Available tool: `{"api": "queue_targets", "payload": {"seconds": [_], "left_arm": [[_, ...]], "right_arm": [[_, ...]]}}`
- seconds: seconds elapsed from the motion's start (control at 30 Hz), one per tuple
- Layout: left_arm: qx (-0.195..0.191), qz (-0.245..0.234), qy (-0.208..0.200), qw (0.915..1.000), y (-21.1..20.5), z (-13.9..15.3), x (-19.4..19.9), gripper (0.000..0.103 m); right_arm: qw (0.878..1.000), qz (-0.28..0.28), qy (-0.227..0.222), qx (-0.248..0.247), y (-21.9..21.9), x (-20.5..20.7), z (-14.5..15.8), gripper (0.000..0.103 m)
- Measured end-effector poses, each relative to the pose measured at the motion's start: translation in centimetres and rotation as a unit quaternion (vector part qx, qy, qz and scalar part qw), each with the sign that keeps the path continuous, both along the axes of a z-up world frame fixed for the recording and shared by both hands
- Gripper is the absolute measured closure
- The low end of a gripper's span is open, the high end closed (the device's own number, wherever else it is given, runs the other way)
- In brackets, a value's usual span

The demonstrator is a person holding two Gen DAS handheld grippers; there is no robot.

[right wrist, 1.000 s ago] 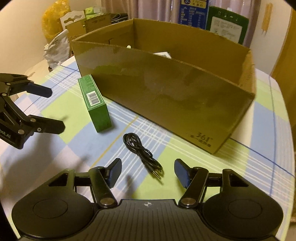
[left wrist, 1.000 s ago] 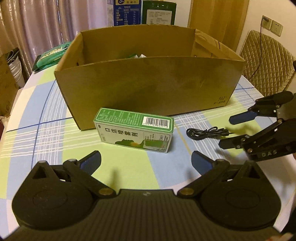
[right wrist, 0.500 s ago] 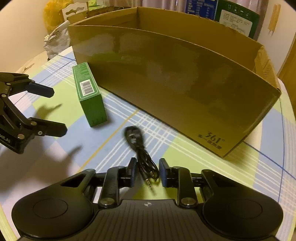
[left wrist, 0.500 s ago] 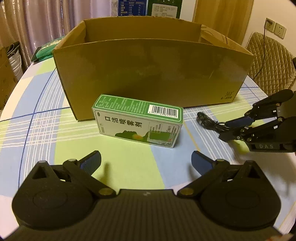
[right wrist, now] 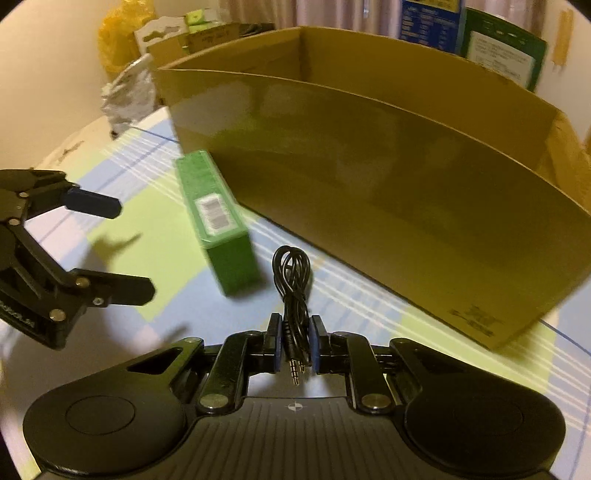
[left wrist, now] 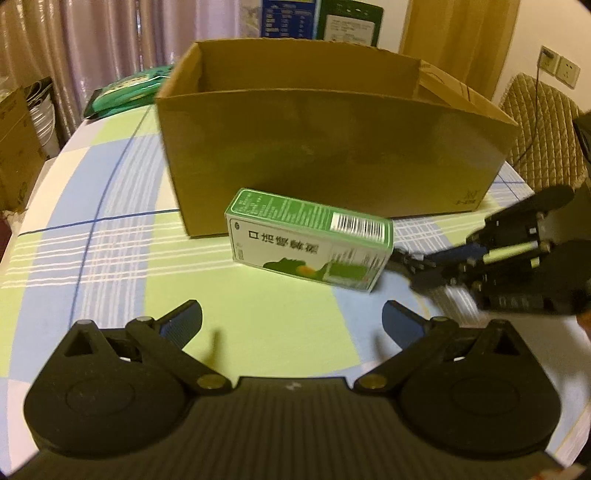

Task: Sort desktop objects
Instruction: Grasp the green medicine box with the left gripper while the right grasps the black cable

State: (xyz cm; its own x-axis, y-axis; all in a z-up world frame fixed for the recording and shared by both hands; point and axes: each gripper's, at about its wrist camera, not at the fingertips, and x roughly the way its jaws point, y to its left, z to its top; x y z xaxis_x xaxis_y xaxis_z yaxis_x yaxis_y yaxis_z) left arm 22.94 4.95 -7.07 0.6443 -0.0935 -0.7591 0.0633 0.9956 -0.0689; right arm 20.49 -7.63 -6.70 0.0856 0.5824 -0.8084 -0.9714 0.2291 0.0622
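Observation:
A green and white carton lies on the checked tablecloth in front of a large open cardboard box. My left gripper is open and empty, just short of the carton. My right gripper is shut on a coiled black audio cable, whose loop sticks out ahead of the fingers beside the carton. In the left wrist view the right gripper shows to the right of the carton. In the right wrist view the left gripper shows at the left, jaws apart.
The cardboard box fills the back of the table. A green packet lies at the table's far left. A quilted chair stands at the right. Cartons stand behind the box. Bags sit off the table's left side.
My right gripper has closed fully on the black cable and shifted toward the carton. My left gripper has drawn back a little and stayed open.

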Motion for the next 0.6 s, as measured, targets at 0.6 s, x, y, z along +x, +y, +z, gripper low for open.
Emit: {"api": "queue_targets", "payload": {"seconds": [0.6], "left_arm": [[0.011, 0.01, -0.009, 0.9999, -0.8, 1.2, 0.5, 0.019]], "right_arm": [[0.999, 0.042, 0.001, -0.019, -0.7, -5.1, 0.3, 0.093]]}}
